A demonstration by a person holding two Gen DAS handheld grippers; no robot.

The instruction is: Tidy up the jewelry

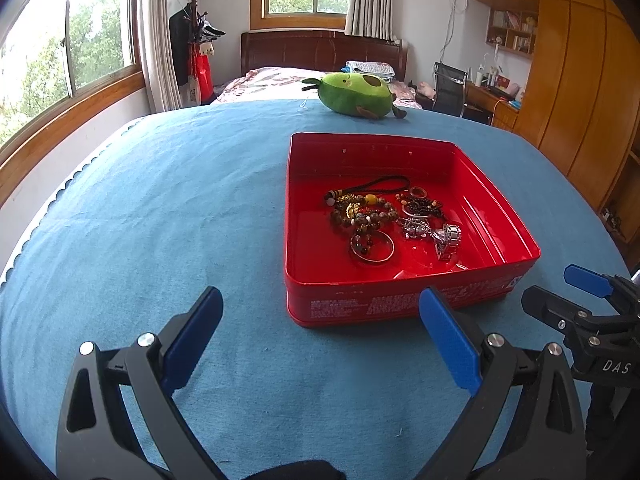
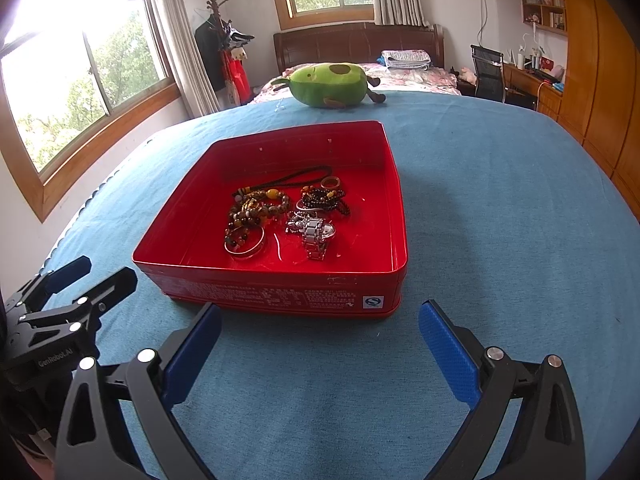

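A red tin box (image 1: 320,308) (image 2: 192,284) sits on the blue cloth. Inside lie brown bead bracelets (image 1: 362,214) (image 2: 256,208), a silver bangle (image 1: 372,248) (image 2: 245,244), dark bead strands (image 1: 422,205) (image 2: 324,199), a metal watch (image 1: 446,240) (image 2: 316,236) and a ring (image 1: 418,191) (image 2: 331,182). My left gripper (image 1: 320,308) is open and empty, just short of the box's near wall, left of centre. My right gripper (image 2: 320,320) is open and empty at the box's near right corner. Each gripper shows in the other's view: the right one (image 1: 560,288), the left one (image 2: 96,272).
A green avocado plush (image 1: 356,92) (image 2: 330,84) lies at the far edge of the blue cloth (image 1: 160,220) (image 2: 500,220). Beyond are a bed, a chair, a desk and wooden wardrobes at the right. Windows line the left wall.
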